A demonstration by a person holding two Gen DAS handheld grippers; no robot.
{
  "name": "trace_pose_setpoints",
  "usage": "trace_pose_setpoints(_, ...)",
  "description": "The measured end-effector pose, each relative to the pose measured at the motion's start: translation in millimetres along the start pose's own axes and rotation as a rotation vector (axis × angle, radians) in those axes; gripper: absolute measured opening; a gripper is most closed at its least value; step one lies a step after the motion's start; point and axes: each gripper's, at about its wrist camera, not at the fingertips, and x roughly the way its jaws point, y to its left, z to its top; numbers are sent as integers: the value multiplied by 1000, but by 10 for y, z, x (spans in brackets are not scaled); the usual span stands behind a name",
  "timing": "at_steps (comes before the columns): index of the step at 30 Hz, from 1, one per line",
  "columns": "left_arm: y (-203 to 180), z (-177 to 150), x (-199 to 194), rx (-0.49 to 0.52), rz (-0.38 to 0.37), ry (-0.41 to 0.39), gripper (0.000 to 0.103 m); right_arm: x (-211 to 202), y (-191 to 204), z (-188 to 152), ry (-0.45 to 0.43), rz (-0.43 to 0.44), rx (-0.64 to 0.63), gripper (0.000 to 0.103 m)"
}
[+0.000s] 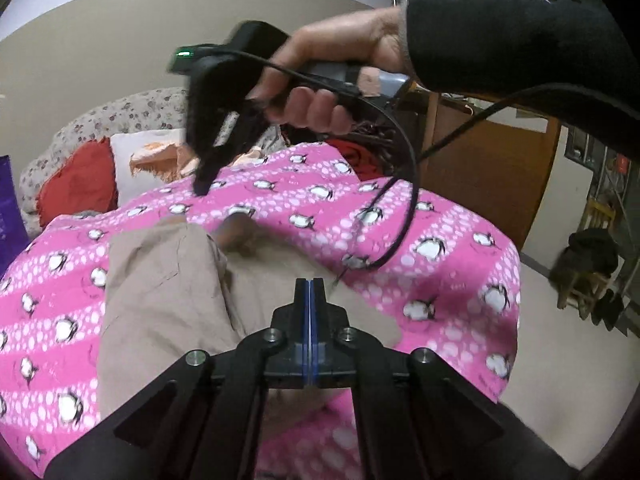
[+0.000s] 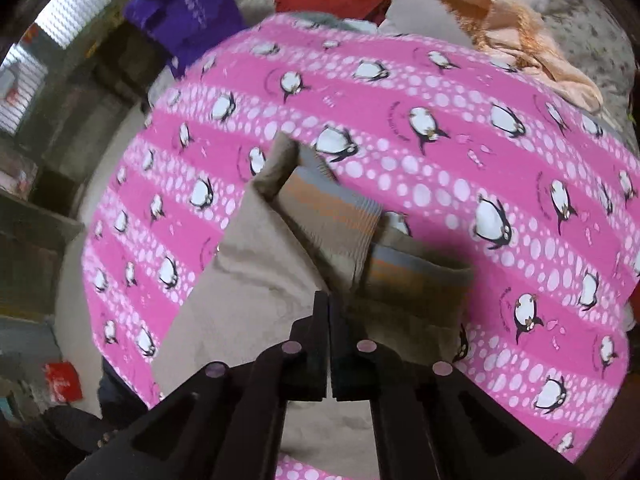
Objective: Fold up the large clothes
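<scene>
Both grippers, left gripper (image 1: 308, 286) and right gripper (image 2: 328, 300), closed empty above beige fabric trousers (image 1: 168, 280) on pink penguin-print bedspread (image 1: 440, 240), seemingly half-folded, more folds left.

Left gripper (image 1: 309, 286): matte black body, two flat fingers lined with blue pads, black linkage arms fanning back from them, four round silver screw heads at the pivots. Right gripper (image 2: 329, 300): same black build, dark pads, four round fasteners that look pale purple in this view. Seen from the left wrist, the right unit has a grey handle, a small green LED on the black block above its fingers, and a black cable (image 1: 404, 184) looping off the rear. The hand (image 1: 340, 76) on that handle wears a black sleeve (image 1: 520, 40).
</scene>
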Motion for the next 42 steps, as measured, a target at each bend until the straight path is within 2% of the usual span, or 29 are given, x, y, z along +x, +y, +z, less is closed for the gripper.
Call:
trace_pose_setpoints(1,21,-81,-89,12,19,8,15,-3,-58,-36,-21,9,12,0)
trace_pose_setpoints(2,34,-146,-146,23,38,14,43,-1,-100,-69,-41,28,28,0)
trace_pose_setpoints(3,61,-216,-242,40,70,10,60,9,-125,-114,-57,64,48,6)
trace_pose_setpoints(4,71,-272,-319,56,98,-5,81,31,-134,-182,-78,106,67,6)
trace_pose_setpoints(6,136,-374,-486,87,160,-29,83,73,-95,-292,-112,162,81,13)
trace_pose_setpoints(7,187,-400,-557,96,186,-23,83,101,-55,-366,-135,199,91,28)
trace_pose_setpoints(8,221,-413,-577,100,200,-21,87,116,-27,-438,-166,222,104,48)
trace_pose_setpoints(10,280,-468,-538,123,224,2,90,140,15,-559,-215,246,117,65)
trace_pose_setpoints(12,250,-476,-424,181,270,27,90,187,55,-643,-225,271,127,65)
trace_pose_setpoints(14,137,-486,-289,277,349,21,90,206,41,-723,-239,275,145,65)
trace_pose_setpoints(16,19,-526,-65,394,425,53,90,220,16,-798,-234,271,160,65)
trace_pose_setpoints(18,-37,-582,49,458,446,77,90,204,-19,-843,-229,259,162,65)
trace_pose_setpoints(22,-1,-603,214,481,477,131,90,104,-133,-894,-257,276,181,65)
trace_pose_setpoints(24,72,-576,273,462,499,146,90,78,-197,-872,-282,320,203,65)
trace_pose_setpoints(25,125,-534,287,426,482,152,89,69,-230,-863,-302,337,222,65)
trace_pose_setpoints(27,171,-510,296,378,434,163,71,92,-293,-797,-338,387,276,69)
trace_pose_setpoints(28,186,-503,298,356,415,178,43,135,-356,-755,-355,436,317,75)
trace_pose_setpoints(29,215,-497,328,329,397,196,29,168,-398,-723,-364,472,343,80)
trace_pose_setpoints(31,236,-501,354,294,377,210,19,304,-459,-628,-368,543,400,85)
trace_pose_setpoints(36,216,-450,235,260,372,159,16,714,-489,-375,-299,574,448,85)
trace_pose_setpoints(39,255,-413,187,239,357,150,16,922,-413,-215,-243,534,430,85)
trace_pose_setpoints(41,260,-377,155,223,350,143,16,1003,-325,-115,-209,549,398,85)
trace_pose_setpoints(42,266,-353,135,212,345,136,16,1020,-263,-60,-193,521,375,82)
